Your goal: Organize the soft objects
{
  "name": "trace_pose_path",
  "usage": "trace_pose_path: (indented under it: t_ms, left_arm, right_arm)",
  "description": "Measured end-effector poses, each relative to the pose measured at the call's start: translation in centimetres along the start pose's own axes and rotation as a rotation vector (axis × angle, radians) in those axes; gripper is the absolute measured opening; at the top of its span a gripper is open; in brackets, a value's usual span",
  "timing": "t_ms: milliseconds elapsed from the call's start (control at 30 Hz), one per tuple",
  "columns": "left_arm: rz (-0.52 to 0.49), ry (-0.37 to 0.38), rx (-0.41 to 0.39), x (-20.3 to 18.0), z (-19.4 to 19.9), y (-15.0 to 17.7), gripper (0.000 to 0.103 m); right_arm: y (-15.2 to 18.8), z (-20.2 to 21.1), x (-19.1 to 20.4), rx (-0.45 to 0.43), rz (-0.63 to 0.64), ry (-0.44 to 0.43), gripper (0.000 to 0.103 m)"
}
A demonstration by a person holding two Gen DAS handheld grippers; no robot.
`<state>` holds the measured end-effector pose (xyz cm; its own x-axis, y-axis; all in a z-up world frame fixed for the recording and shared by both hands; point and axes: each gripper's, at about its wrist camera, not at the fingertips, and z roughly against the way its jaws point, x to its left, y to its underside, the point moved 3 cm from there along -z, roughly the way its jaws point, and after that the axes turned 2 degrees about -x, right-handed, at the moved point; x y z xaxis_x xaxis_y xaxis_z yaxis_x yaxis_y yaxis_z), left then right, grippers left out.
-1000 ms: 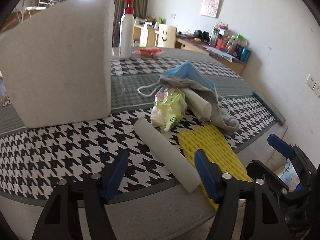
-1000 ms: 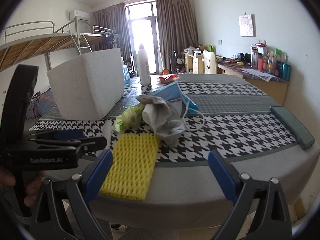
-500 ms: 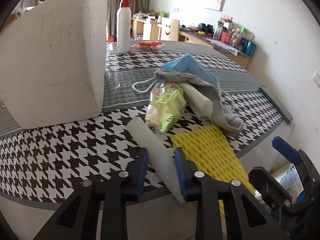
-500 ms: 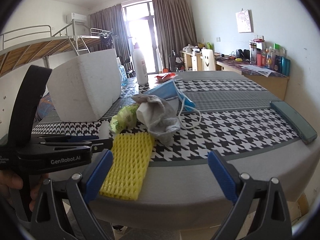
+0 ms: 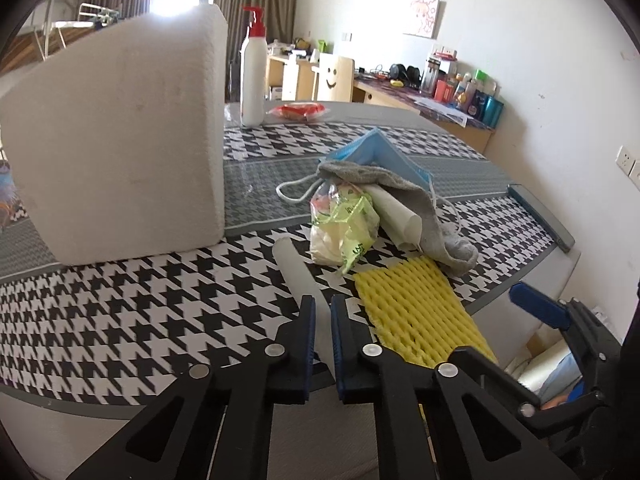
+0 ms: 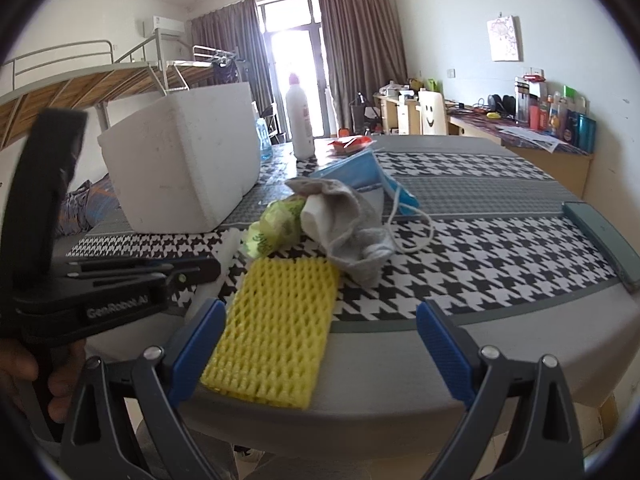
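The left gripper (image 5: 323,322) has just been closing and its 2 blue pads now pinch the white foam roll (image 5: 294,268) at the table's near edge. The right gripper (image 6: 320,344) stands wide open, holding nothing — the yellow foam net (image 6: 276,332) lies between its fingers, probably untouched. Behind it is the pile: grey sock (image 6: 352,224), blue mask (image 6: 360,172), green bag (image 6: 272,226).

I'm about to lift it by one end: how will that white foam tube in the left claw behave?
The white foam tube looks light and squashy: the left claw has just closed nearly shut on it. Held near one end, it may droop. Released, its round shape could roll.
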<state>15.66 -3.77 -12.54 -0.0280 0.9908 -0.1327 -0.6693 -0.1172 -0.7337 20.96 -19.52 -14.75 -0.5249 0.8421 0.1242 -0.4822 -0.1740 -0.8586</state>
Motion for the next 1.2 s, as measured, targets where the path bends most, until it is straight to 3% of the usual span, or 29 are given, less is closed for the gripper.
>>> trace_pose_path:
  t_ms: [333, 533, 733, 900, 967, 1067, 1200]
  left_arm:
    - [0.010, -0.013, -0.028, 1.4, 1.1, 0.1, 0.004]
    - [-0.007, -0.010, -0.049, 1.5, 1.6, 0.1, 0.004]
    - [-0.008, 0.013, -0.014, 1.4, 1.3, 0.5, 0.004]
    - [-0.014, 0.009, -0.009, 1.0, 1.2, 0.6, 0.006]
    - [-0.008, 0.004, 0.006, 1.1, 0.9, 0.6, 0.011]
    - [-0.008, 0.002, 0.016, 0.9, 0.7, 0.8, 0.038]
    - [-0.008, -0.011, 0.023, 0.8, 0.4, 0.7, 0.041]
  right_arm:
    - [0.3, -1.2, 1.5, 0.056, 0.032, 0.007, 0.096]
    - [0.7, -1.9, 1.8, 0.100, 0.043, 0.036, 0.077]
    - [0.9, -1.6, 2.7, 0.116, 0.064, 0.010, 0.058]
    - [0.9, -1.5, 3.2, 0.129, 0.063, -0.027, 0.034]
    - [0.8, -1.4, 3.4, 0.123, 0.072, -0.022, 0.027]
    - [0.6, -1.1, 3.6, 0.112, 0.084, -0.022, 0.013]
    - [0.1, -0.6, 3.0, 0.102, 0.060, -0.046, 0.012]
